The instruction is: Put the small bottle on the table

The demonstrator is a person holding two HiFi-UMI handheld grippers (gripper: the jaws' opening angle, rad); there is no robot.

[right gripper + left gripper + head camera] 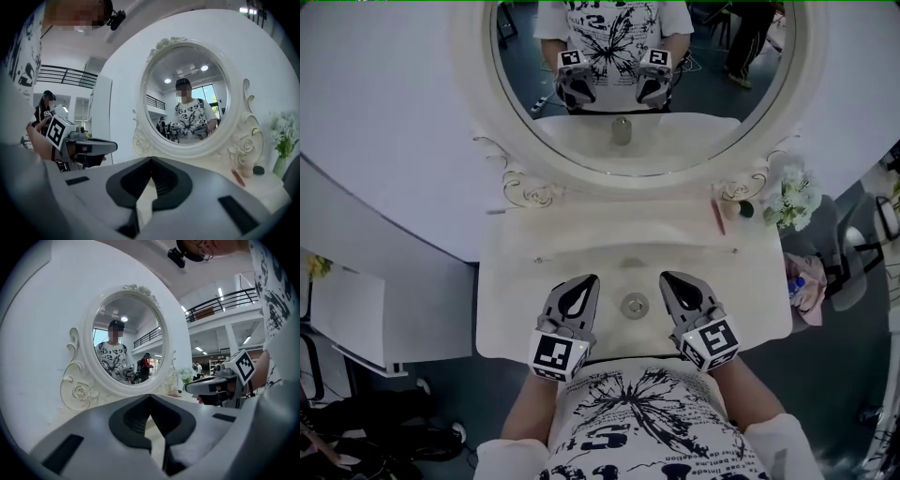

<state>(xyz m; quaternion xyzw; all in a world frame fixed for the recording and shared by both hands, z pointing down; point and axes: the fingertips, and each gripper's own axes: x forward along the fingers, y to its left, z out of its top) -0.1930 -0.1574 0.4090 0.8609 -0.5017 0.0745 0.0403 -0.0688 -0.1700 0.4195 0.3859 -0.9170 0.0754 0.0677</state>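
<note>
Your left gripper (pixel 585 280) and right gripper (pixel 670 278) are both squeezed fully shut on nothing, at the front of the white vanity table (pixel 520 281). The small pale round-topped bottle (pixel 635 305) stands on the tabletop right between them.

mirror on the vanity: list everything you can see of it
The mirror is round, in a thick cream frame with carved scrolls and roses at both lower corners. It stands upright at the back of the white table, before the pale wall. Its glass reflects the person's printed shirt plus the left gripper and right gripper, neither of which touches it.
</note>
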